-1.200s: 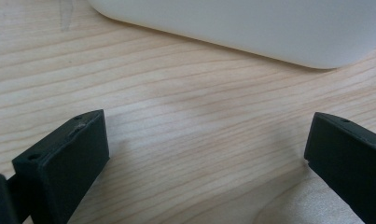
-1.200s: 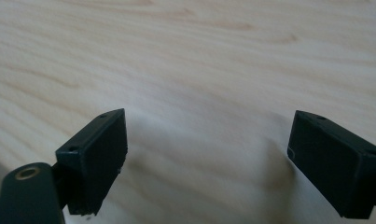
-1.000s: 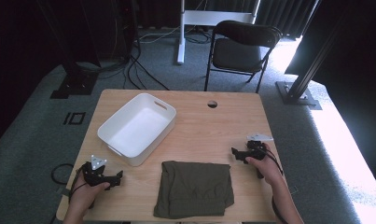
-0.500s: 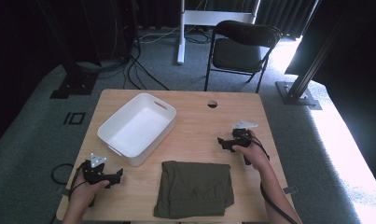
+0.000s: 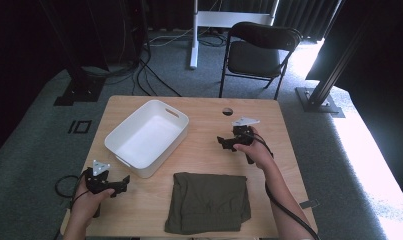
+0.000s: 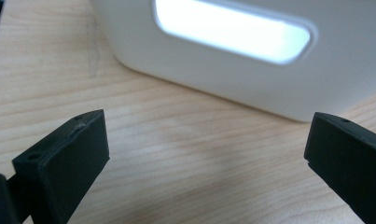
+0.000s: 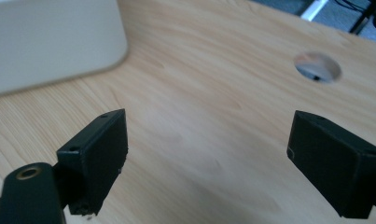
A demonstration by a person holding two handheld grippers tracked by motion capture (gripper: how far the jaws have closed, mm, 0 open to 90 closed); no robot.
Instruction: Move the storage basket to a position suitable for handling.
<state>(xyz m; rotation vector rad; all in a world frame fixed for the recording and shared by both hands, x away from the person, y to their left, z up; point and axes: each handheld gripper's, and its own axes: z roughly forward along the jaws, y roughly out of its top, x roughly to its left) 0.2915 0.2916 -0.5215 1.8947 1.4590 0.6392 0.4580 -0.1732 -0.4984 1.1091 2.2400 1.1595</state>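
High view takes in the whole desk [image 5: 204,107]: a folded olive cloth [image 5: 209,202] at its near edge, a white bin [image 5: 146,137] toward the far left, the left gripper [image 5: 123,181] near the front left corner, the right gripper [image 5: 223,142] right of centre. Left gripper view shows wide-open jaws facing the bin's handle slot [image 6: 232,28]. Right gripper view, jaws also spread and empty, shows bare wood, the bin's corner and the desk's round hole [image 7: 317,67].

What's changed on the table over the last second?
The right gripper has moved away from the person and toward the white bin, jaws open and empty. The left gripper stayed put near the bin's near end, open. The folded olive cloth and bin haven't moved.
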